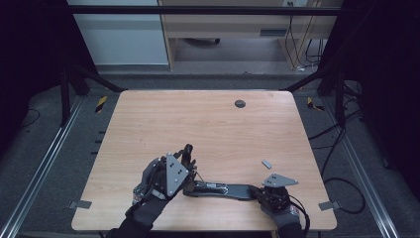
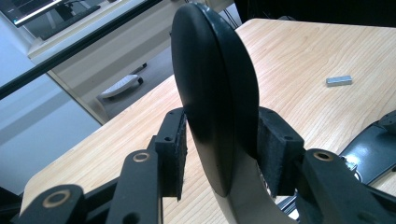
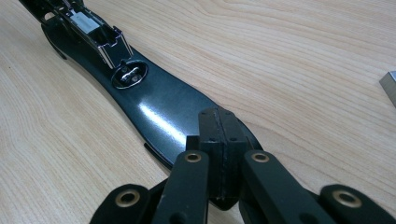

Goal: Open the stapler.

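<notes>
The stapler [image 1: 218, 189] lies opened out at the table's [image 1: 208, 124] six o'clock edge. The left gripper [image 2: 219, 158] clamps its raised top arm [image 2: 215, 93]; the right gripper [image 3: 219, 140], jaws closed together, presses on the base [image 3: 159, 112]. A staple strip [image 1: 267, 162] lies at two o'clock of the right gripper.

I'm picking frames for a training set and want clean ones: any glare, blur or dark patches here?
High view: even light on the table, surroundings dark, the stapler small and soft. Left gripper view: the stapler's lifted black top is slightly blurred up close, with a dull sheen. Right gripper view: a bright glare patch on the stapler's glossy base; wood grain sharp.
</notes>
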The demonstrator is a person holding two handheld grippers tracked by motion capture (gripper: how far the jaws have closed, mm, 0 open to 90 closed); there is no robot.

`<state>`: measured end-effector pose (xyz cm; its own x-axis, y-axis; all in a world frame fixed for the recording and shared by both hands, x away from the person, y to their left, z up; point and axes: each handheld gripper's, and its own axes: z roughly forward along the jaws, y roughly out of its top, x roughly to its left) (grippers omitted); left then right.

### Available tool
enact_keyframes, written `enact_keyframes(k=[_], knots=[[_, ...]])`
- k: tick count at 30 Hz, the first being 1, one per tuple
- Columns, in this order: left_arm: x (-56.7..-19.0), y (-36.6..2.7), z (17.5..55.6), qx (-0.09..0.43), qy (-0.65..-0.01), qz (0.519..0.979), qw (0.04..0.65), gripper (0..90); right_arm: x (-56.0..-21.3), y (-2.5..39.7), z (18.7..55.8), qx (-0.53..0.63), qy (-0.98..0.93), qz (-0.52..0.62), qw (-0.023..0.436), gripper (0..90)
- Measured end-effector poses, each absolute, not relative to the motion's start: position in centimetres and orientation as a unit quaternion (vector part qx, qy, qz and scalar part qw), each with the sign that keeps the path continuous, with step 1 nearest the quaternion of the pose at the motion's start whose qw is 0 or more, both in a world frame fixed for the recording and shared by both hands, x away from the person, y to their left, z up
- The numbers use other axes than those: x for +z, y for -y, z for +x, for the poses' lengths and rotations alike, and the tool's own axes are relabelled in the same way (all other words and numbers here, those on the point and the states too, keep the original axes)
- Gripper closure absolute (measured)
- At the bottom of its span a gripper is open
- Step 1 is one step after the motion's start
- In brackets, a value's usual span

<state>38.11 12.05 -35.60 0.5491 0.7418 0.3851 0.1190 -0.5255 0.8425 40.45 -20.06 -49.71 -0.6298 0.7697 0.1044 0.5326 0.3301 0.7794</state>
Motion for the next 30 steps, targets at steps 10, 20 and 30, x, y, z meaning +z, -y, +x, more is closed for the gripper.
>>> enact_keyframes(k=[10,20,30], knots=[[-35.6,-12.9,38.2,0.384,-0.283,0.779,0.406,55.2,-49.7,20.1,40.5,0.413,-0.802,0.406,0.144,90.0],[-35.7,-13.9,38.3,0.378,-0.294,0.775,0.412,54.7,-49.7,20.1,40.5,0.413,-0.803,0.405,0.144,90.0],[-35.8,-14.7,38.3,0.373,-0.305,0.77,0.419,54.4,-49.7,20.1,40.5,0.413,-0.803,0.406,0.144,90.0]])
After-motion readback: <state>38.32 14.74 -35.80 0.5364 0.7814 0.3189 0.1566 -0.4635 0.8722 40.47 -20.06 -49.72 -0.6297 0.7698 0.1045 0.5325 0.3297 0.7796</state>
